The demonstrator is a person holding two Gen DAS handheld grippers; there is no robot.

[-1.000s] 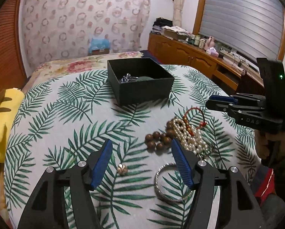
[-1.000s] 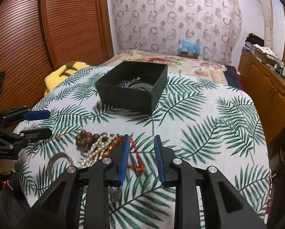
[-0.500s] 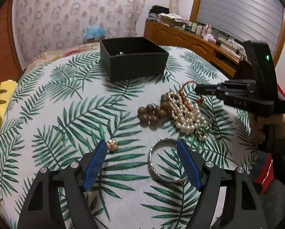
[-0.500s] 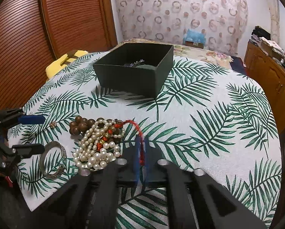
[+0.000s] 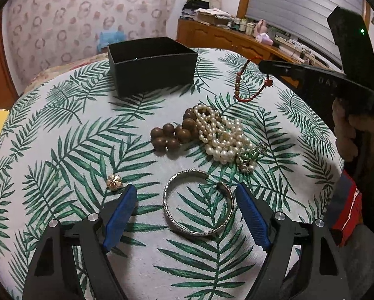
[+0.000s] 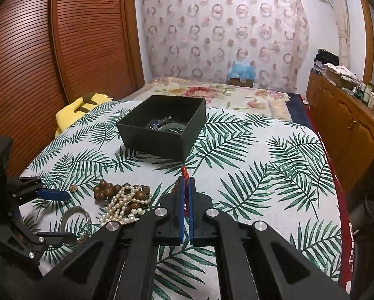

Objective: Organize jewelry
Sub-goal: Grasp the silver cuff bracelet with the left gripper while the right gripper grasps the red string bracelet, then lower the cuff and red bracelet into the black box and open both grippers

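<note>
The right gripper (image 6: 185, 187) has its fingers clamped on the red cord bracelet (image 5: 249, 81), which dangles limp and light above the bench (image 5: 62, 130) near the black box (image 5: 152, 65), while the left gripper (image 5: 187, 215) hovers with fingers apart around the stiff silver bangle (image 5: 198, 202).

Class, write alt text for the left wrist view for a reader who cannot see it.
The open left gripper frames a silver bangle on a palm-leaf tablecloth. Beyond lie pearls, brown beads and a black box; the right gripper lifts a red bracelet.
</note>
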